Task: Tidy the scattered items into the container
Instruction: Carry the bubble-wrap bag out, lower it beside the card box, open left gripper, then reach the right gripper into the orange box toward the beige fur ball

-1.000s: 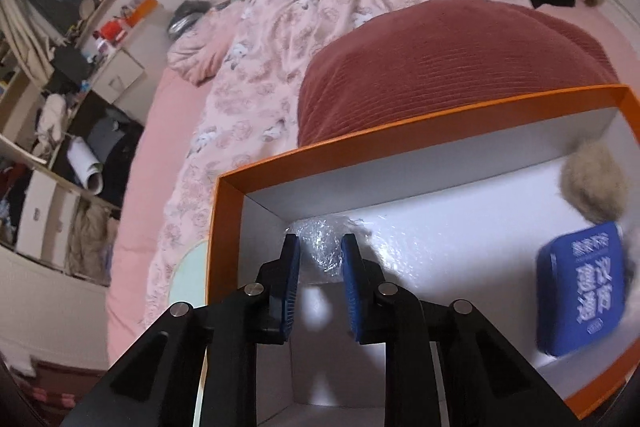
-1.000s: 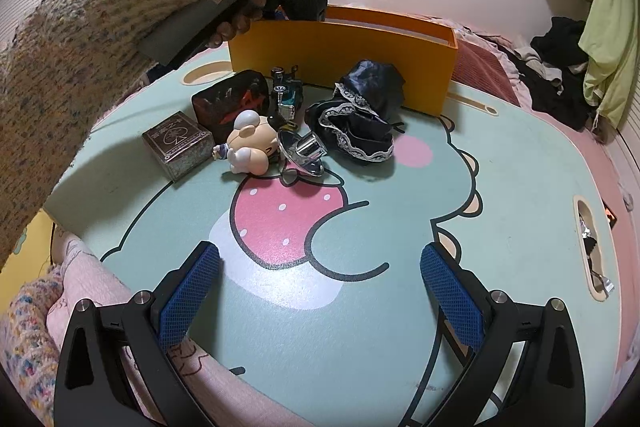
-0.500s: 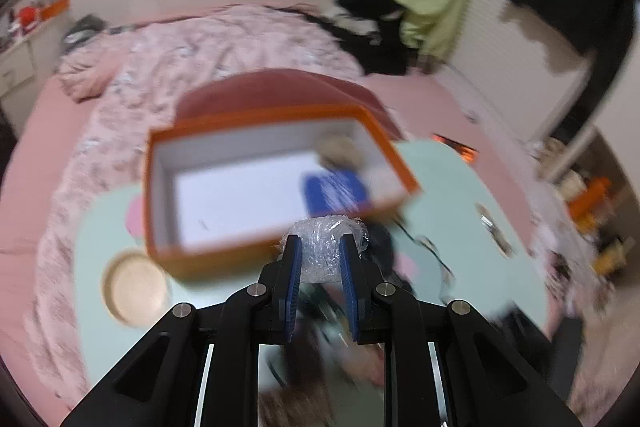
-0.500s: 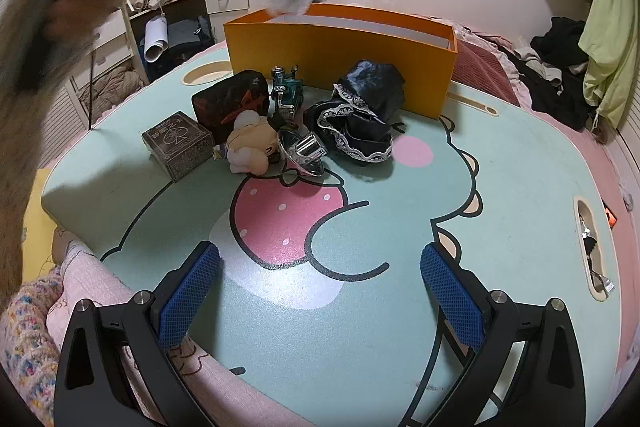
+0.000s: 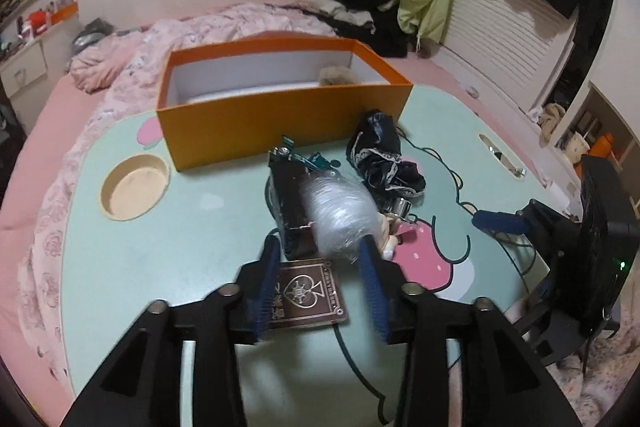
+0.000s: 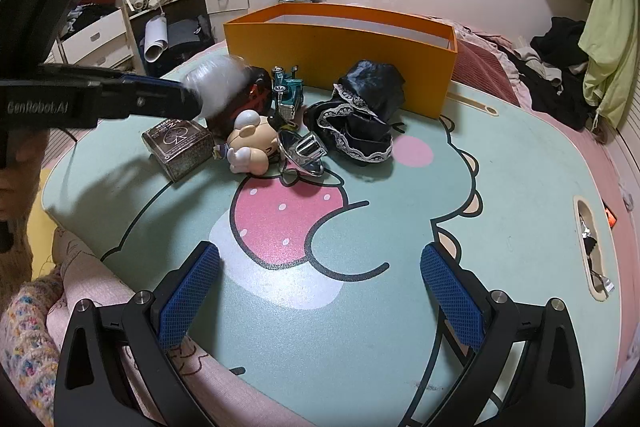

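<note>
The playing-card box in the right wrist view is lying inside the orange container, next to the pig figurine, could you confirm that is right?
Not quite: the playing-card box lies on the table, outside the orange container, as the right wrist view shows. It is indeed next to the pig figurine.

2 wrist fisheyes angled down over the table, from adjacent sides, both seeing the orange box.

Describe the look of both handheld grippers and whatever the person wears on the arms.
Both are black plastic frames with silver bolts and blue textured pads. The right gripper shows wide angular arms. The left gripper carries white "GenRobot.AI" lettering on its side. The person's sleeve is a pale, multicoloured flecked knit.
</note>
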`<action>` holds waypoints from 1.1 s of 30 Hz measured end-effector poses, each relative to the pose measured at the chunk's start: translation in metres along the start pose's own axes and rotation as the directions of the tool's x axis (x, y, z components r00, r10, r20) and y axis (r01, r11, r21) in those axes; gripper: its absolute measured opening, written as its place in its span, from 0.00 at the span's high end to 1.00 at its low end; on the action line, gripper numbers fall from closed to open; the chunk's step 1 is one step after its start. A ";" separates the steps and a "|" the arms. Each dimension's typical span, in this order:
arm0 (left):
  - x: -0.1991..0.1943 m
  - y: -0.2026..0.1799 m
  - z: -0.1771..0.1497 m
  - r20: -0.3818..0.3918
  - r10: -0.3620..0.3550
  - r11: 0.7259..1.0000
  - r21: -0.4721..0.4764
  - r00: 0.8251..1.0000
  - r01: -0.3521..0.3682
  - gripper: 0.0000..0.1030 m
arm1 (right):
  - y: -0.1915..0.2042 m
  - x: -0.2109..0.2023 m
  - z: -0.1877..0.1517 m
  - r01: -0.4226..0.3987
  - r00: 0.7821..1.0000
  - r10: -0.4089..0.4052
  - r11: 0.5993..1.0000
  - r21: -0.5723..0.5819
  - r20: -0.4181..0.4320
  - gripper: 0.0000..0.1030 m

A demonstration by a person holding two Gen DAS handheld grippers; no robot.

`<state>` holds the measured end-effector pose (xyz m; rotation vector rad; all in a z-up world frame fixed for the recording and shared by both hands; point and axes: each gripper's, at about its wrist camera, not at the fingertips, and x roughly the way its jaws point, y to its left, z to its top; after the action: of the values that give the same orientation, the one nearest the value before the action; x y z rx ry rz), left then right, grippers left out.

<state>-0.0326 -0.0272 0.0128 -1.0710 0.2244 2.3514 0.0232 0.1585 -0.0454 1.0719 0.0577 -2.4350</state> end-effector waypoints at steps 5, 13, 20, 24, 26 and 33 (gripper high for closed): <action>-0.025 0.003 -0.021 0.083 0.008 0.999 -0.035 0.997 -0.005 0.18 | -0.002 0.000 0.000 -0.002 1.000 0.002 1.000 -0.001 0.000 0.02; -0.008 -0.014 -0.063 0.000 0.111 0.994 0.021 0.994 -0.111 0.14 | -0.002 0.000 0.000 -0.003 1.000 0.003 1.000 -0.004 -0.001 0.02; 0.011 -0.016 -0.066 0.013 0.196 0.980 0.020 0.980 -0.196 0.00 | -0.002 0.000 -0.001 -0.004 1.000 0.004 1.000 -0.007 -0.003 0.02; 0.011 -0.014 -0.068 0.029 0.195 0.981 0.020 0.980 -0.195 0.00 | -0.002 -0.001 -0.001 -0.002 1.000 0.002 1.000 -0.009 -0.004 0.01; 0.011 -0.014 -0.069 0.030 0.195 0.980 0.023 0.980 -0.196 0.00 | -0.002 -0.001 -0.002 -0.003 1.000 0.003 1.000 -0.010 -0.004 0.01; 0.012 -0.014 -0.069 0.033 0.188 0.982 0.026 0.982 -0.189 0.00 | -0.004 -0.002 -0.001 0.012 1.000 -0.012 1.000 0.001 -0.018 0.01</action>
<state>0.0136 -0.0352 -0.0409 -1.0390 0.3627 2.5220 0.0232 0.1629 -0.0454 1.0965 0.0690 -2.4371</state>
